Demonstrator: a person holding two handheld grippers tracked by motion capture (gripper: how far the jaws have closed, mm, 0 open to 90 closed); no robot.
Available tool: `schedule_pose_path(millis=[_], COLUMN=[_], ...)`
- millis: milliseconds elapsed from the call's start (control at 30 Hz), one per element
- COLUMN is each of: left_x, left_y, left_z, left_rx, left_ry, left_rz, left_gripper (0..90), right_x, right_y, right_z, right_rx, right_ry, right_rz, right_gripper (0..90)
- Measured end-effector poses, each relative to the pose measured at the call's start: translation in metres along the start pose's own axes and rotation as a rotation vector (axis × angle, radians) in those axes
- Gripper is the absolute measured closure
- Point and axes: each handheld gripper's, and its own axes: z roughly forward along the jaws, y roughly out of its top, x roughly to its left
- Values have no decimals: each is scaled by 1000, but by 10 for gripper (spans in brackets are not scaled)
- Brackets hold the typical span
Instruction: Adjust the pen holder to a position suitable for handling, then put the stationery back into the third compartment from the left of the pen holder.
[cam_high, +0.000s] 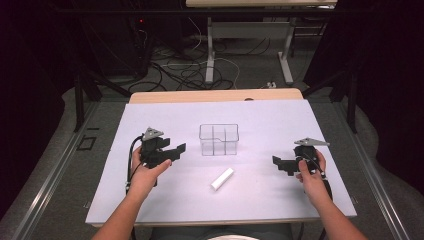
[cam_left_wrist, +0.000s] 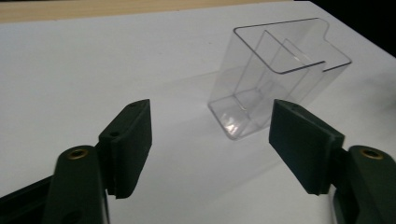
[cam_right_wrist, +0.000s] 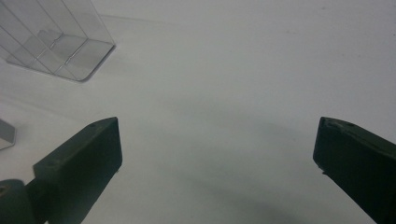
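The clear 3-compartment organizer (cam_high: 219, 139) stands upright mid-table, nearer the far edge; the white stick (cam_high: 222, 178) lies nearer the near edge. The left gripper (cam_left_wrist: 210, 140) is spread and empty, aimed at the organizer. The right gripper (cam_right_wrist: 217, 154) gapes empty too. Judged risk: a jaw nudging the light organizer could tip or slide it.

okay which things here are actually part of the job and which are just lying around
Part of the job:
- clear divided box
- white block
- left tongs, open, nothing between them
- right tongs, open, nothing between them

Just lying about:
- cables on the floor
- far table's legs
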Motion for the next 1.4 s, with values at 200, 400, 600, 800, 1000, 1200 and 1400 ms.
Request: schedule_pose_path(millis=[200,400,600,800,1000,1200,1400], left_x=[9,23,33,36,36,39,40], left_y=[-10,-21,-25,-29,-36,-39,-40], left_z=[-8,-13,-18,-21,-20,-21,-20], left_rx=[-3,-5,-9,-13,-31,-34,-27], left_ry=[52,96,111,104,79,82,85], left_rz=[26,16,-37,-44,-31,-13,12], left_gripper=[251,162,30,2,1,2,1], right_x=[1,2,4,8,15,32,43], right_y=[0,0,1,5,7,9,8], right_z=[1,2,2,-1,-5,-8,-6], right_rx=[-4,-4,-10,-12,-16,-12,3], right_ry=[15,18,26,53,83,82,85], right_rz=[-4,-17,-11,-25,-88,-207,-296], right_gripper=[8,6,0,0,0,0,22])
